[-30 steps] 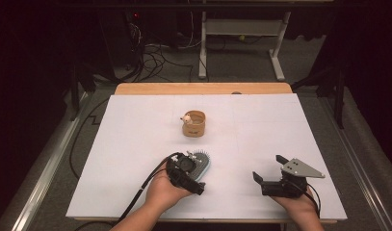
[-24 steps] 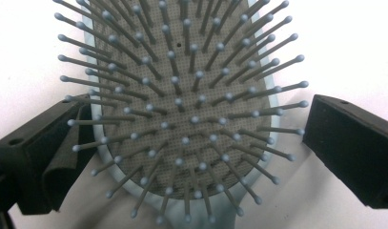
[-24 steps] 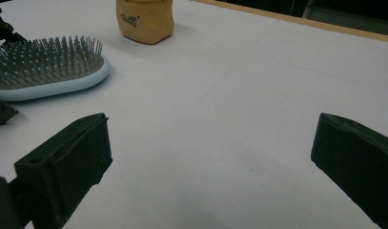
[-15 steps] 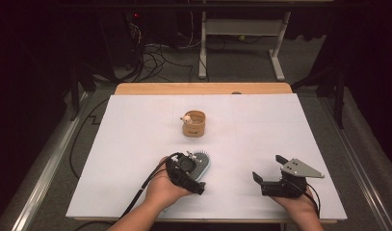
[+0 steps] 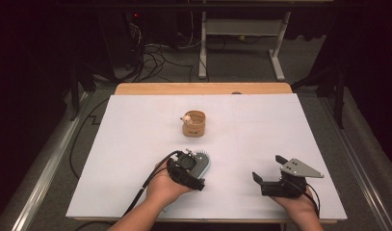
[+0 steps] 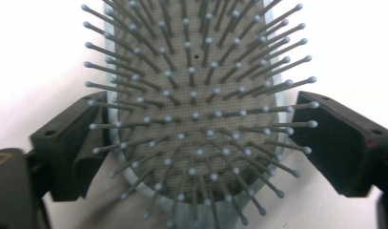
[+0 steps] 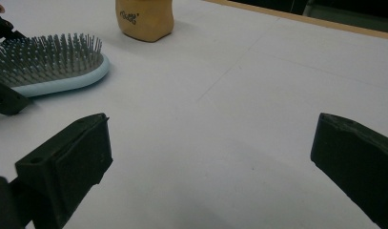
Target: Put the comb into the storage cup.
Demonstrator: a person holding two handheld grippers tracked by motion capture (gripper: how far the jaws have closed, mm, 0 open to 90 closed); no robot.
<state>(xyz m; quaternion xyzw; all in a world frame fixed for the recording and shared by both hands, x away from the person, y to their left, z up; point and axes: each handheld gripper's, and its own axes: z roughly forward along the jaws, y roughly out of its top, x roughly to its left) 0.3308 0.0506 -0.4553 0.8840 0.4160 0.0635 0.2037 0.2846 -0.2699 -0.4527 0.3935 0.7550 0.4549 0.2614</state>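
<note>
Hairbrush (image 6: 196,114): pale blue oval body, grey cushion, ball-tipped grey bristles facing up; lies flat on white counter (image 5: 136,144), just in front of tan cup (image 5: 194,123), likely laid bristle-up for side grip; left hand-held gripper (image 6: 196,143): jaws have just been closing, now straddling brush head, pads at its edges, pinching hairbrush; right hand-held gripper (image 7: 210,157): well right of hairbrush, jaws spread, nothing between, seemingly idle.

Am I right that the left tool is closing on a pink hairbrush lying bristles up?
Not quite: the hairbrush is pale blue, not pink, as the left gripper view shows. The left tool has indeed just been closing around it, bristles up.
</note>
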